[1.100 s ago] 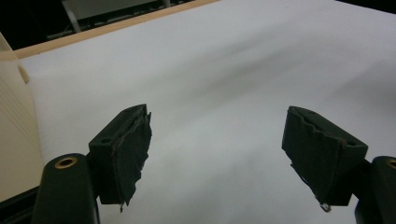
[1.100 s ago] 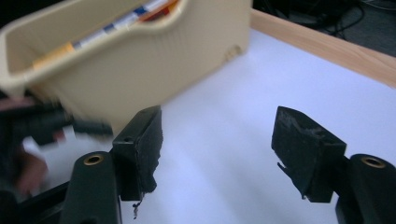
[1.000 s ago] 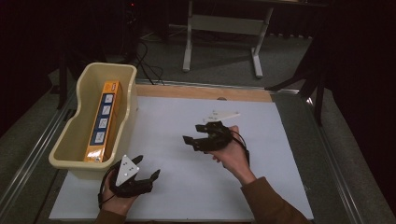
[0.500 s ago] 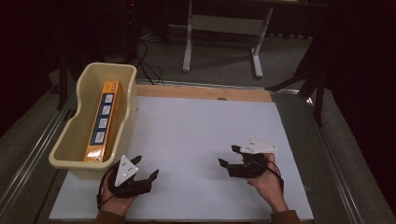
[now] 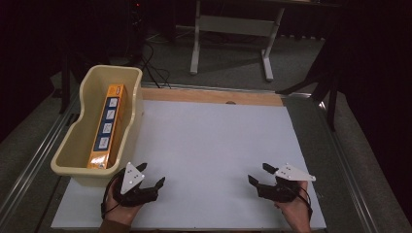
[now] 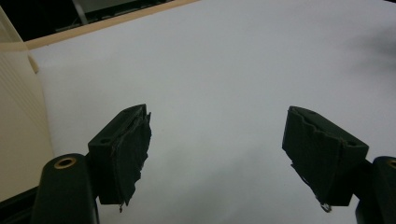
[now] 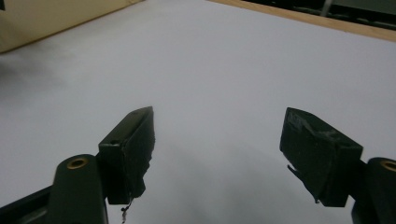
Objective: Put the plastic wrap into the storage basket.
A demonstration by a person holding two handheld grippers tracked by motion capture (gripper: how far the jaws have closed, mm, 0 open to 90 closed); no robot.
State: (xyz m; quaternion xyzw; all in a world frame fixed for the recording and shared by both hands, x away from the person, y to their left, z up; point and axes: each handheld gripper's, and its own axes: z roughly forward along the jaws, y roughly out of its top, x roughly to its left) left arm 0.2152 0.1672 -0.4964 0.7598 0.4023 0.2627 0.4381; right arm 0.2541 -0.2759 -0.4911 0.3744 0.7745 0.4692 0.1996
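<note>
An orange box (image 5: 107, 126) with blue and white squares lies lengthwise inside a cream plastic tub (image 5: 68, 145) at the table's left. My left gripper (image 5: 151, 175) rests low at the front left, just in front of the tub, open with nothing between its jaws (image 6: 215, 154). At the front right, my right gripper (image 5: 260, 174) is held just above the white table top (image 5: 209, 141), also open and empty (image 7: 215, 149). The tub's wall (image 6: 18, 121) shows at the left edge of the left gripper view.
A wooden strip (image 5: 209, 96) runs along the table's far edge. Metal rails (image 5: 29, 170) border the table on both sides. Beyond it stands a grey frame (image 5: 233, 29) on a dark floor with cables.
My right gripper has drawn back from the middle of the table to the front right corner. The left gripper has stayed in place.
</note>
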